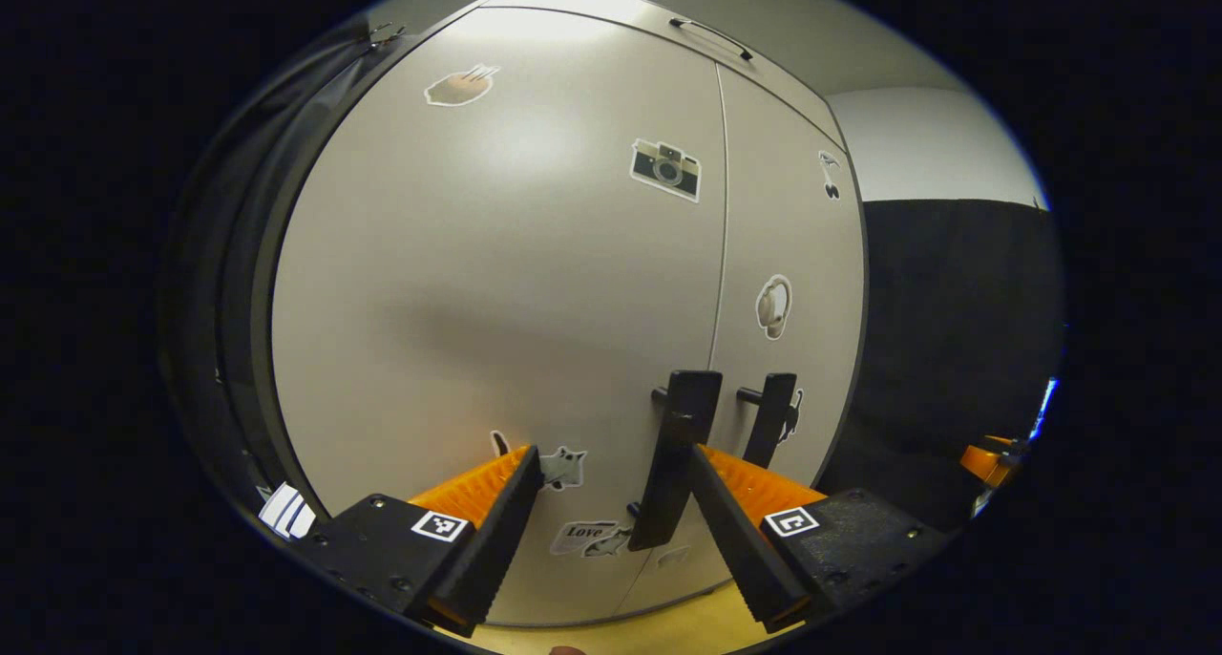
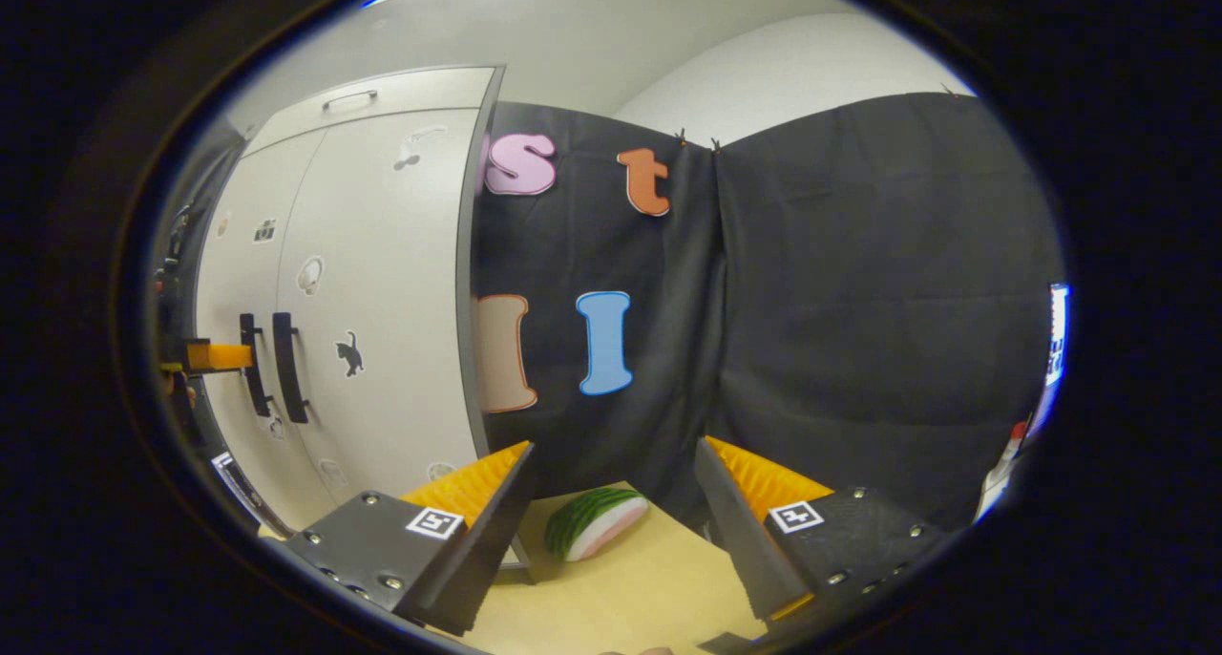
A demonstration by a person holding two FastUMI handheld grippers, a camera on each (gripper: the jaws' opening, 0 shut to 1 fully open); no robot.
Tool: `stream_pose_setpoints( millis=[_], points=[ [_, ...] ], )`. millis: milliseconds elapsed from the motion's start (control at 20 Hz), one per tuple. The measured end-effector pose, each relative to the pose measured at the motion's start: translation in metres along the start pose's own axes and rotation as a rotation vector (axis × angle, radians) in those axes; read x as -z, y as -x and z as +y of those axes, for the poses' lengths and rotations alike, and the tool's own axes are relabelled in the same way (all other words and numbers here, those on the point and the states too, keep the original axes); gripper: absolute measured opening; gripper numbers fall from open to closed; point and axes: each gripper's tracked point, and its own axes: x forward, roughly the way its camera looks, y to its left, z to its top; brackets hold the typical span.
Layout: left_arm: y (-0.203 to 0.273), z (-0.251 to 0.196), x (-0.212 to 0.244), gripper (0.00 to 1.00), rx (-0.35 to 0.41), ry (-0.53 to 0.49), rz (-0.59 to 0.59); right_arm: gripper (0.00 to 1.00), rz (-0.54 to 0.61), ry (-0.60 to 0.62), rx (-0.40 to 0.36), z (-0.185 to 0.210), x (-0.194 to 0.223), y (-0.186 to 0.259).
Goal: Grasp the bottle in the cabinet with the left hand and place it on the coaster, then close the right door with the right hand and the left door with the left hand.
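Note:
The grey cabinet stands with its left door [image 1: 496,292] and right door [image 1: 792,225] both shut, stickers on each. My left gripper [image 1: 616,454] is open and close against the left door. That door's black handle [image 1: 673,464] stands between its fingers, right beside the right one, and is not gripped. The right door's handle [image 1: 771,416] is just past it. My right gripper [image 2: 611,450] is open and empty over the wooden table, pointing at the booth's black cloth, with the cabinet [image 2: 382,302] to its left. A white bottle with a red top [image 2: 1000,474] shows at the far right edge.
A toy watermelon slice [image 2: 594,521] lies on the table [image 2: 649,588] just ahead of my right gripper. The left gripper [image 2: 218,356] appears at the cabinet handles in the right gripper view. The right gripper [image 1: 988,459] shows at the far right of the left gripper view.

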Motion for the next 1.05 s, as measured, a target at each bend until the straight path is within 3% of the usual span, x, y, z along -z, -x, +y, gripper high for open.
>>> stream_pose_setpoints(
  millis=[200,400,750,1000,1050],
  points=[
    [0.018,0.019,-0.012,0.98,-0.057,-0.019,-0.025,1.0,-0.009,0.015,-0.058,0.023,-0.008,-0.01],
    [0.049,0.007,-0.043,0.96,-0.108,-0.033,-0.058,1.0,-0.04,0.006,-0.155,0.059,-0.04,-0.015],
    [0.108,-0.067,-0.103,0.95,-0.17,-0.144,-0.178,1.0,-0.165,0.009,-0.308,0.096,-0.123,-0.001],
    [0.123,-0.117,-0.11,0.92,-0.186,-0.167,-0.197,1.0,-0.185,0.018,-0.382,0.085,-0.133,0.002],
    [0.124,-0.126,-0.108,0.95,-0.191,-0.163,-0.194,1.0,-0.182,0.022,-0.392,0.08,-0.132,0.001]
  ],
)
